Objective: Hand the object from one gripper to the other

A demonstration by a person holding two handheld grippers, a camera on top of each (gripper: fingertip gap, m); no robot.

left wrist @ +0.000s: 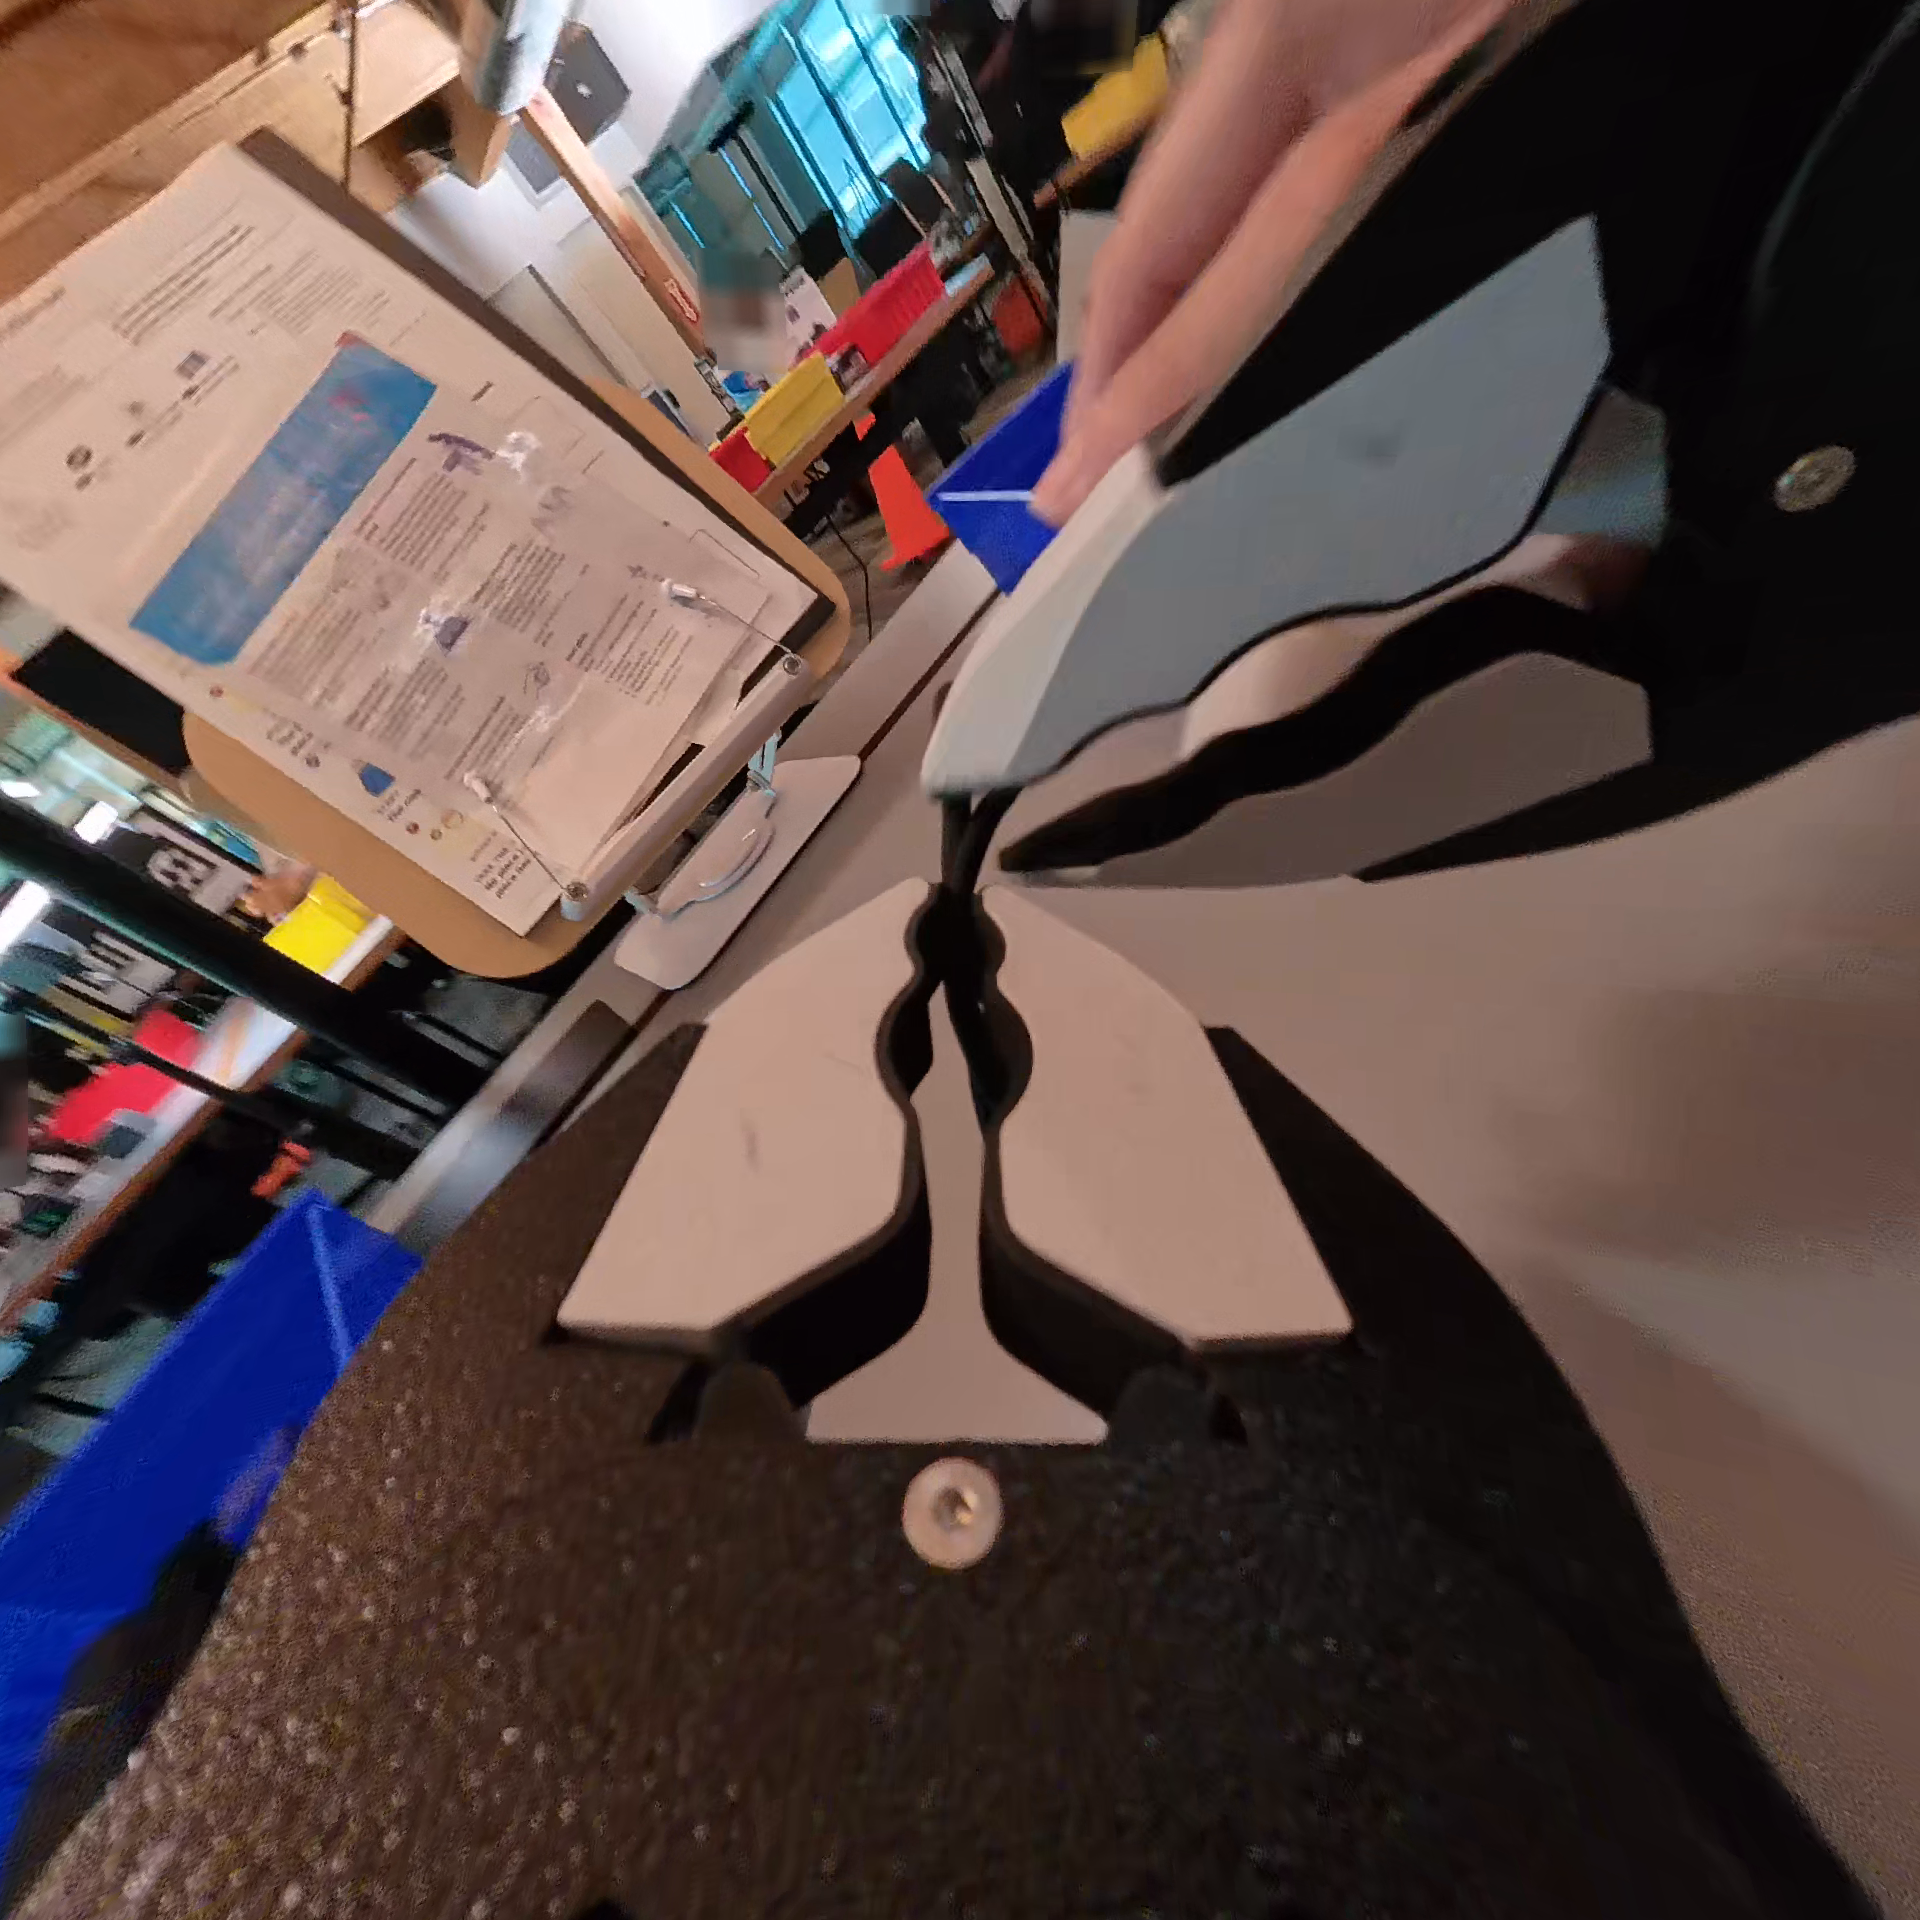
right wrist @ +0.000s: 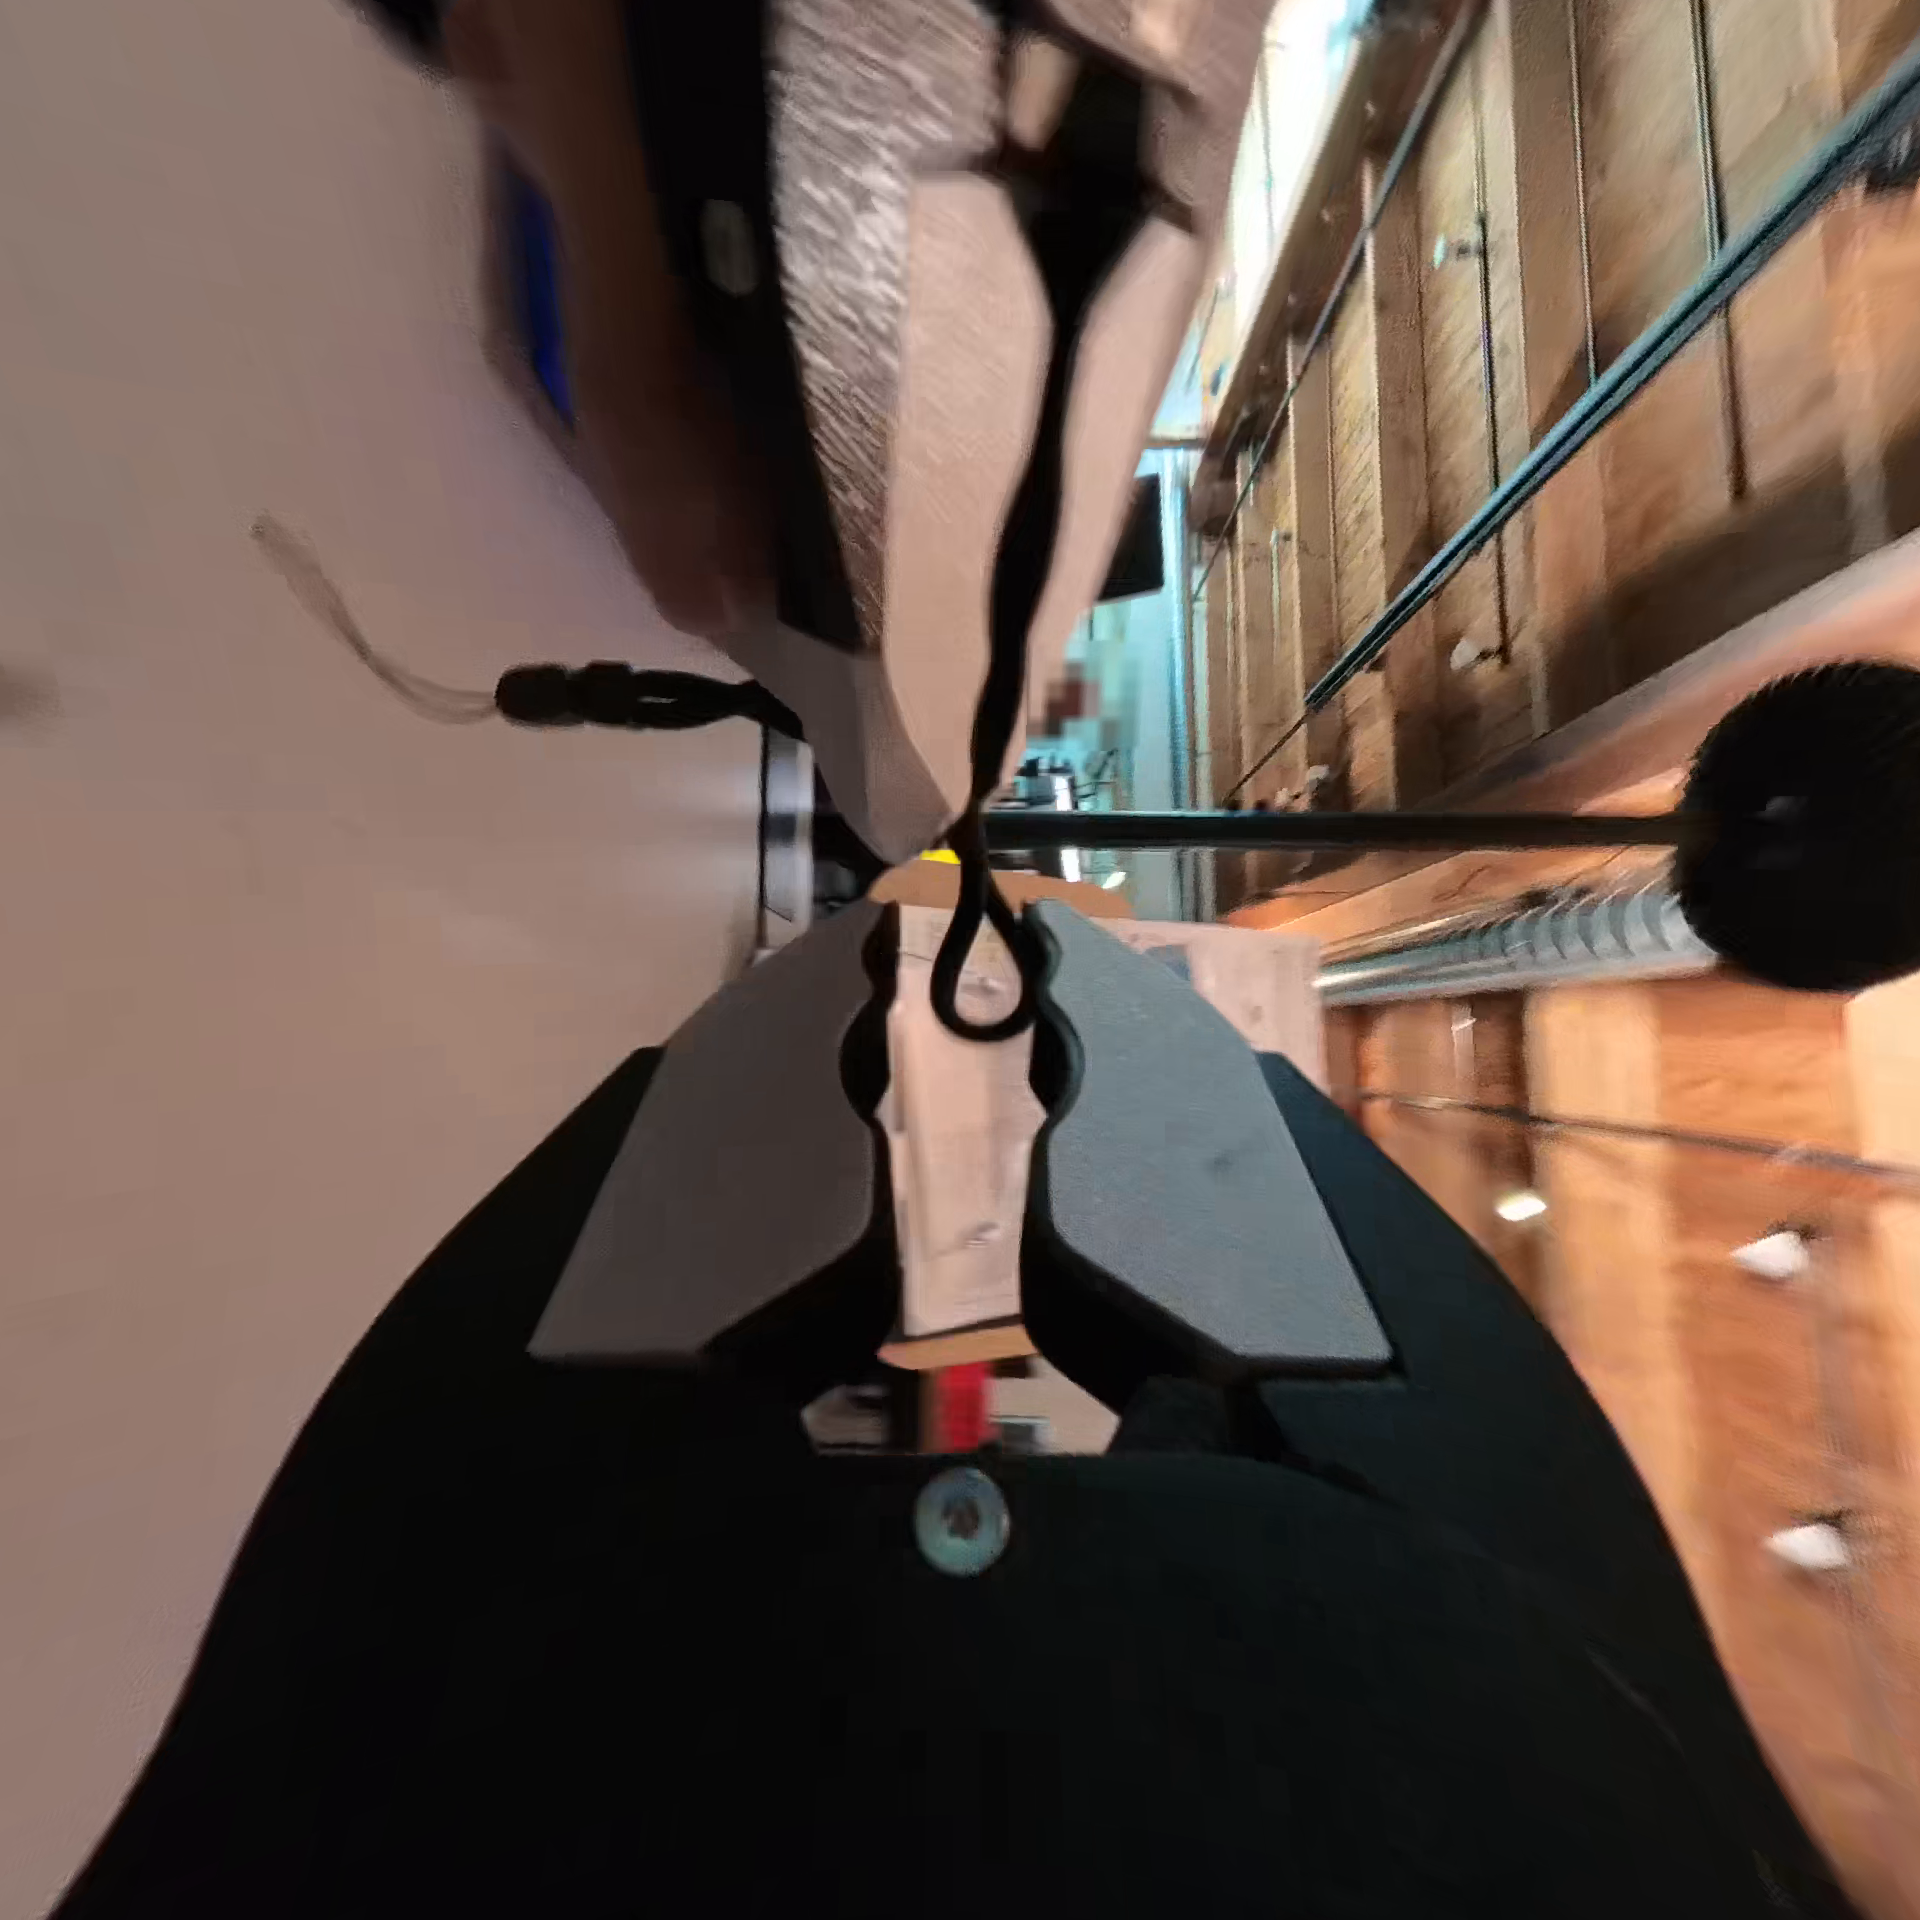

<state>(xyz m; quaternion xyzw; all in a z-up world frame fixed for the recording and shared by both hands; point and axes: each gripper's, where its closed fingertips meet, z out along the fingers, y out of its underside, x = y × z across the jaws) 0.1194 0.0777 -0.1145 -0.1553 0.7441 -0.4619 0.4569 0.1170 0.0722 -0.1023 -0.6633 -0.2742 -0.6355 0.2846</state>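
The object is a black brush with a thin rod (right wrist: 1351,828), a fluffy round head (right wrist: 1808,831) and a cord loop (right wrist: 982,1029) at its end. My left gripper (left wrist: 956,904) is shut on the rod's end; the black rod (left wrist: 971,1029) shows between its fingers. In the right wrist view the left gripper (right wrist: 961,821) comes in from above, with the rod sticking out to the right. My right gripper (right wrist: 961,920) is open, and the loop hangs between its fingers. In the left wrist view the right gripper (left wrist: 977,826) meets my left one tip to tip.
A hand (left wrist: 1195,260) holds the right gripper. A stand with printed sheets (left wrist: 395,540) is at the left. Blue bins (left wrist: 1003,509) (left wrist: 208,1403) sit on the pale table (left wrist: 1455,1091). A black plug with a cable (right wrist: 623,694) lies there. Wooden panelling (right wrist: 1558,416) fills the right.
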